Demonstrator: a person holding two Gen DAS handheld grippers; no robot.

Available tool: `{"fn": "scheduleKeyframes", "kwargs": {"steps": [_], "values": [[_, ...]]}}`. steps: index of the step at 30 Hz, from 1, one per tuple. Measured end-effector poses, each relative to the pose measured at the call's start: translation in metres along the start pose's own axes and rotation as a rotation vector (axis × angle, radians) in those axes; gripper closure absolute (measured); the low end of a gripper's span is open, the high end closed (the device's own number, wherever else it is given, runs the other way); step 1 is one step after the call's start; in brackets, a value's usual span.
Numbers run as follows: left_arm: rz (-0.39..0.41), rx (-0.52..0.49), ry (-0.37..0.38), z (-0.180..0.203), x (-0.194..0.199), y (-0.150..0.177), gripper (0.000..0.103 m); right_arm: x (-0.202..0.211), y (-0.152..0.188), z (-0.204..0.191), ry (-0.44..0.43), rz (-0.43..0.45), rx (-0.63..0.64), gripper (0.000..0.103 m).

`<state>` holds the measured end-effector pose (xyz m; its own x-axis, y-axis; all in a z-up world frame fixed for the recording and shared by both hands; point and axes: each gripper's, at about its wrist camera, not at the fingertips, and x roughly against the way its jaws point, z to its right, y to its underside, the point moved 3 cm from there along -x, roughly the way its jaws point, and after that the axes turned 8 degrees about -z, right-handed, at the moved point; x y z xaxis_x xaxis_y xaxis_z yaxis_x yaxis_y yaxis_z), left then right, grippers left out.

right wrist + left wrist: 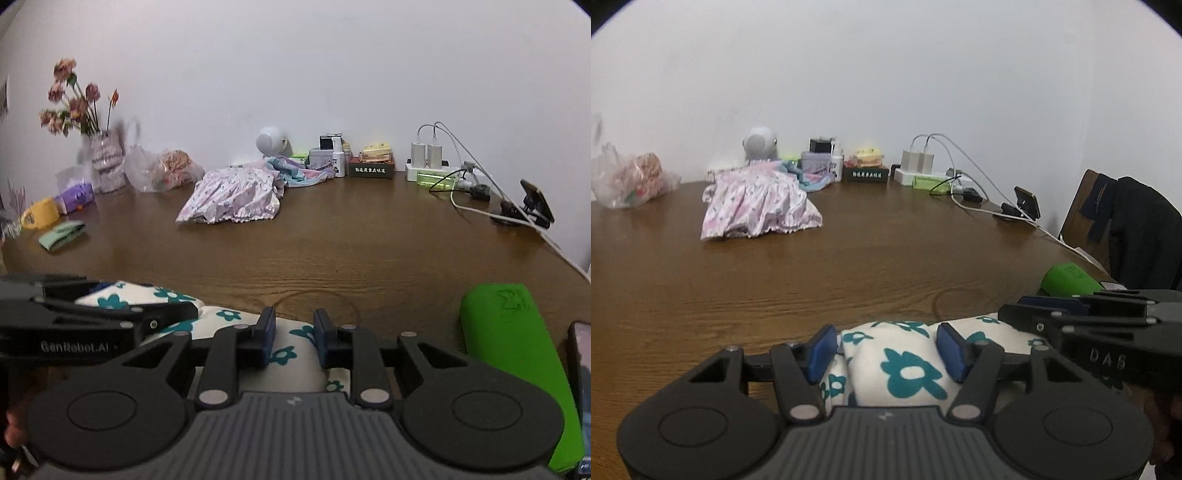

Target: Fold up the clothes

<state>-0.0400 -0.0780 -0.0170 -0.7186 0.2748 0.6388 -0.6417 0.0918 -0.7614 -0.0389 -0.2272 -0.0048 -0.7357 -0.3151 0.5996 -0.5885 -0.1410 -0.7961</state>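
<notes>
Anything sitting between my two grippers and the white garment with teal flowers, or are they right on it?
Nothing visible is in the way. The left gripper and right gripper both have the flowered garment bunched between their fingers, side by side at the table's near edge.

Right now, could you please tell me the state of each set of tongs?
Left tongs: open, straddling the floral garment.
Right tongs: open, cloth between the pads, not clamped.

The left gripper [888,350] sits at the bottom centre of its frame, its jaws wide apart. The right gripper [294,339] is low in its frame, jaws apart with a narrower gap. Both lie side by side.
</notes>
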Motion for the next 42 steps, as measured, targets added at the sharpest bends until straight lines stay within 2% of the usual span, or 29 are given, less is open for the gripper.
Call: {"fn": "scheduleKeyframes", "kwargs": {"steps": [2,9,11,13,14,17,19,21,22,25,35,42], "values": [[-0.020,0.013,0.003,-0.004,-0.005,-0.001,0.033,-0.002,0.002,-0.002,0.007,-0.004,0.012,0.081],[-0.029,0.021,0.018,-0.006,-0.009,0.001,0.033,-0.005,0.006,-0.006,0.019,-0.008,0.035,0.081],[-0.026,0.026,0.028,-0.007,-0.007,-0.004,0.035,-0.006,0.006,-0.006,0.014,-0.002,0.040,0.080],[0.019,0.012,0.018,-0.007,0.005,-0.012,0.038,0.001,0.000,-0.003,0.005,0.013,0.028,0.072],[0.057,0.000,-0.001,-0.006,0.016,-0.016,0.043,0.005,-0.002,-0.001,0.001,0.020,0.023,0.072],[0.165,-0.062,0.000,0.003,0.046,-0.019,0.048,0.021,-0.011,-0.001,-0.015,0.068,0.020,0.072],[0.170,-0.089,-0.015,0.012,0.049,-0.013,0.058,0.031,-0.012,-0.011,-0.033,0.099,0.049,0.072],[0.145,-0.130,-0.051,0.022,0.041,-0.004,0.082,0.030,-0.009,-0.022,-0.043,0.087,0.075,0.072],[0.128,-0.149,-0.069,0.026,0.036,0.001,0.084,0.024,-0.005,-0.027,-0.042,0.067,0.086,0.073],[0.114,-0.164,-0.106,0.028,0.022,0.014,0.085,0.013,0.005,-0.034,-0.021,0.040,0.109,0.073],[0.097,-0.139,-0.097,0.022,0.012,0.020,0.085,0.006,0.016,-0.036,-0.008,0.042,0.128,0.074],[0.089,-0.108,-0.075,0.018,0.013,0.018,0.084,0.008,0.014,-0.021,-0.082,0.046,0.057,0.073]]}}
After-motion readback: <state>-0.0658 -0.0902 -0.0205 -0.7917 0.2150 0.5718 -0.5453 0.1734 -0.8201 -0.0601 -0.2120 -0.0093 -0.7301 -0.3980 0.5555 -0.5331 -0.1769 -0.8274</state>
